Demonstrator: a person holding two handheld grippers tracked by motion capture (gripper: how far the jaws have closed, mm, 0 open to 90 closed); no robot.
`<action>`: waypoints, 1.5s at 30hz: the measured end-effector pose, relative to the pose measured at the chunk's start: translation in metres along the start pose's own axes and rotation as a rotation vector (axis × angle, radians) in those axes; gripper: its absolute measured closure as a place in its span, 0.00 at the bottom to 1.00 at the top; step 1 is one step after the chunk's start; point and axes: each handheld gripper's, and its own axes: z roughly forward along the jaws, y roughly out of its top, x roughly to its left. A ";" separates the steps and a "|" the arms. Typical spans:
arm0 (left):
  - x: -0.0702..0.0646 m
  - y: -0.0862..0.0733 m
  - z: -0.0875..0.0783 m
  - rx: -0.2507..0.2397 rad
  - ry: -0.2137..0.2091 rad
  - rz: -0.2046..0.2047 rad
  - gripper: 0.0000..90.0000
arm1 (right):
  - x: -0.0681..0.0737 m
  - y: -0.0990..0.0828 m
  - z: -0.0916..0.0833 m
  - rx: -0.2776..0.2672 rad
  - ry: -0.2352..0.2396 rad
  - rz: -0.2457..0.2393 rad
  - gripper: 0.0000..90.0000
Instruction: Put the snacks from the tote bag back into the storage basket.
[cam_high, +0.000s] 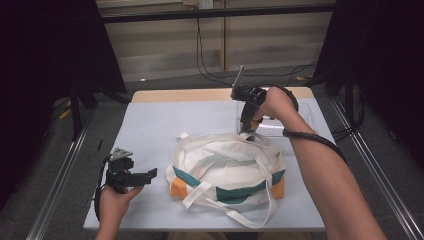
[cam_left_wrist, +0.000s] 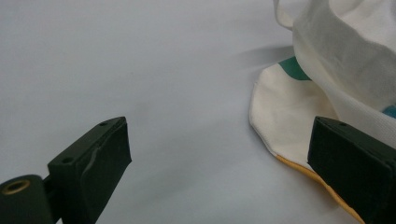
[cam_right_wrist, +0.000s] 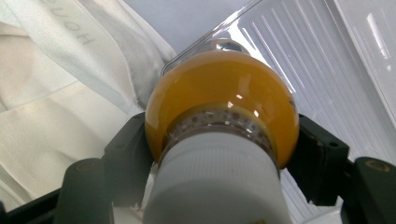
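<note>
A white cloth tote bag (cam_high: 225, 165) with green and orange panels lies crumpled in the middle of the white mat. My right gripper (cam_high: 248, 129) points down at the bag's far edge and is shut on an orange-filled bottle (cam_high: 255, 124) with a white ribbed cap. In the right gripper view the bottle (cam_right_wrist: 223, 102) sits between both jaws of the right gripper (cam_right_wrist: 223, 158), just over the bag's fabric (cam_right_wrist: 56, 107) and the corner of a clear tray (cam_right_wrist: 327, 70). My left gripper (cam_high: 149, 176) rests open at the bag's left; its view shows the left gripper (cam_left_wrist: 219, 154) with nothing between its jaws and the bag (cam_left_wrist: 336, 51) at the right.
The clear plastic tray (cam_high: 305, 125) sits at the mat's far right, behind the bag. The bag's loose handles (cam_high: 250, 212) trail toward the front edge. Black frame posts and cables stand beyond the table's wooden far edge (cam_high: 200, 95).
</note>
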 end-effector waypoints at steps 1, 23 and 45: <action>0.000 0.000 0.000 0.000 0.000 0.000 0.06 | 0.000 0.000 0.001 -0.001 0.000 0.002 0.33; 0.000 0.000 0.000 0.001 0.004 0.004 0.06 | -0.001 -0.002 0.002 -0.020 0.011 0.016 0.33; -0.002 0.001 0.001 0.007 0.000 0.006 0.06 | -0.011 -0.011 0.001 -0.062 0.021 0.071 0.30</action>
